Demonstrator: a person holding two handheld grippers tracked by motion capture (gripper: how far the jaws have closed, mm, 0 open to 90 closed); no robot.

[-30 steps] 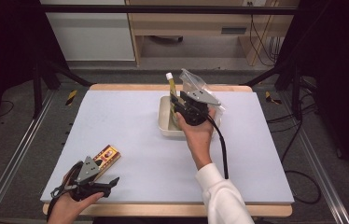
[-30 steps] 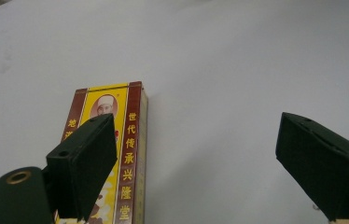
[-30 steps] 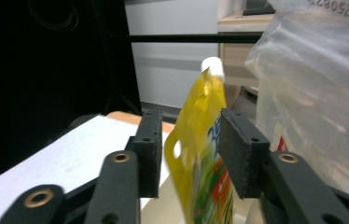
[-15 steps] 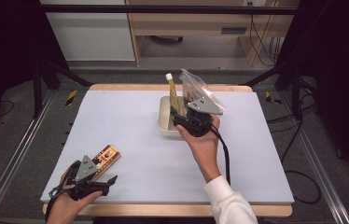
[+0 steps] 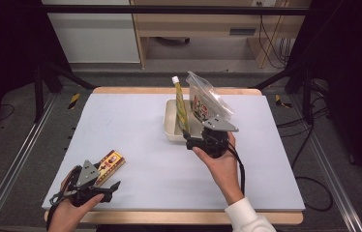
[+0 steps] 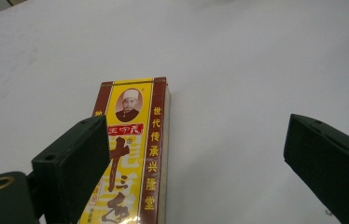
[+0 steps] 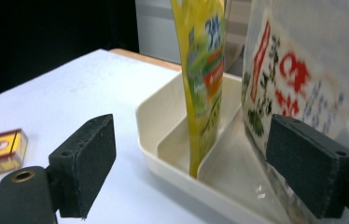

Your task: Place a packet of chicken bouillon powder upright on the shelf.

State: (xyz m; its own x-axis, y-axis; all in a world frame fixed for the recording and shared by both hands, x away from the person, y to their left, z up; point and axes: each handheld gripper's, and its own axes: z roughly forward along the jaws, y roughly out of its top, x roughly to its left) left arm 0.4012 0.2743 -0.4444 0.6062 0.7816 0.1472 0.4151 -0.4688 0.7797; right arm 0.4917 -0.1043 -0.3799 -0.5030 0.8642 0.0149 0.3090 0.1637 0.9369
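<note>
Now right claw (image 5: 194,139) (just opening) faces tray (image 5: 171,130).

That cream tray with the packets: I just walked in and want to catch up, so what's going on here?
A person holds a claw in each hand at a white table. The right claw sits at the near edge of the cream tray, its jaws having just opened, nothing between them. A yellow pouch and a clear bag stand upright in the tray. The left claw is open and idle beside a yellow box lying flat at the table's front.
</note>
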